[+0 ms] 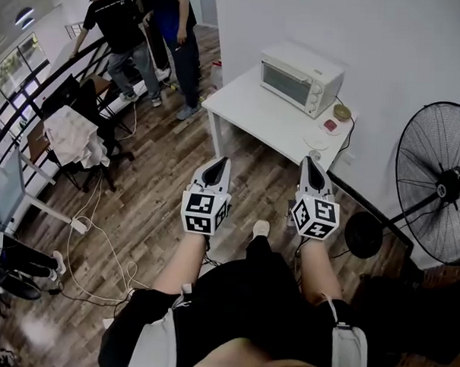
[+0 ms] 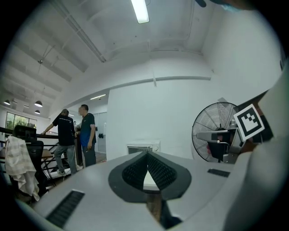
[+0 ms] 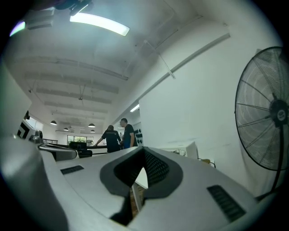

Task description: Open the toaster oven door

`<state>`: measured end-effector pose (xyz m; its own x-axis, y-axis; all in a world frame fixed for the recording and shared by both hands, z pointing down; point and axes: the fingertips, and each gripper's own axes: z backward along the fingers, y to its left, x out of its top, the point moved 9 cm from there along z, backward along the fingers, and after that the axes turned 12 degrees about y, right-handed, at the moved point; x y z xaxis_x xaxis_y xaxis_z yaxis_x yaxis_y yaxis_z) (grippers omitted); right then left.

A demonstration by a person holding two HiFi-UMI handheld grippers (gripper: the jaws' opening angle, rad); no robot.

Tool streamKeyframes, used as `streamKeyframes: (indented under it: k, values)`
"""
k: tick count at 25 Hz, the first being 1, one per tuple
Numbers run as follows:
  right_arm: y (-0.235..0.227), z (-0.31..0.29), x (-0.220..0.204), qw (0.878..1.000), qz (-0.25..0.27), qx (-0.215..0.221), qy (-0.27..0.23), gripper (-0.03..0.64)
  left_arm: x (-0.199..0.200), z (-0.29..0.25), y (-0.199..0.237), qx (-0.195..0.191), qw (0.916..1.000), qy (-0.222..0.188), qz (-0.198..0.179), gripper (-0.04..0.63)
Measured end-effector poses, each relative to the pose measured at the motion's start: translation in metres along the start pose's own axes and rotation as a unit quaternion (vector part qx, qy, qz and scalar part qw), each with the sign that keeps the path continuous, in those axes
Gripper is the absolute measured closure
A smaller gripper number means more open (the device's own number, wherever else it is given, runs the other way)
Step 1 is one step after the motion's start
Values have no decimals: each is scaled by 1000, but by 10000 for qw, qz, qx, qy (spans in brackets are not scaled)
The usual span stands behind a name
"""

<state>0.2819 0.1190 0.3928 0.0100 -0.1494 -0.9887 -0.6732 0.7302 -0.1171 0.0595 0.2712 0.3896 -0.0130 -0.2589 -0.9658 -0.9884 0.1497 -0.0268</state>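
Head view: a white toaster oven [image 1: 301, 77] sits at the far end of a white tabletop [image 1: 248, 115], close to the wall. Its door [image 1: 285, 79] is shut. The left tool [image 1: 219, 163] and the right tool [image 1: 308, 161] are side by side over the wood floor [image 1: 161, 183]. Both point at the tabletop and are well apart from it. A big fan [image 1: 435, 180] stands on the right. Two people [image 1: 141, 30] stand far off on the left.

Left gripper view: the tips of the left tool touch each other and hold nothing. The toaster oven shows small, straight ahead past the tips. The fan and the right tool's marked cube are on the right.

Right gripper view: the right tool is pinched together too, with nothing in it. The toaster oven is a little right of its tips, and the fan fills the right edge.
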Motion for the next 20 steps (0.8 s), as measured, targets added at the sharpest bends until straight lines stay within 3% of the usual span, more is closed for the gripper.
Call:
streamKeyframes:
  k: [8,20]
  values:
    - [-50,-112,13,9998,30,-176,-74,614,25,-112,31,-29,10000,41,-2,584]
    - [-154,-311,66,9996,-269,-109,49,615,99,-318,78,24,9999,112,7,584]
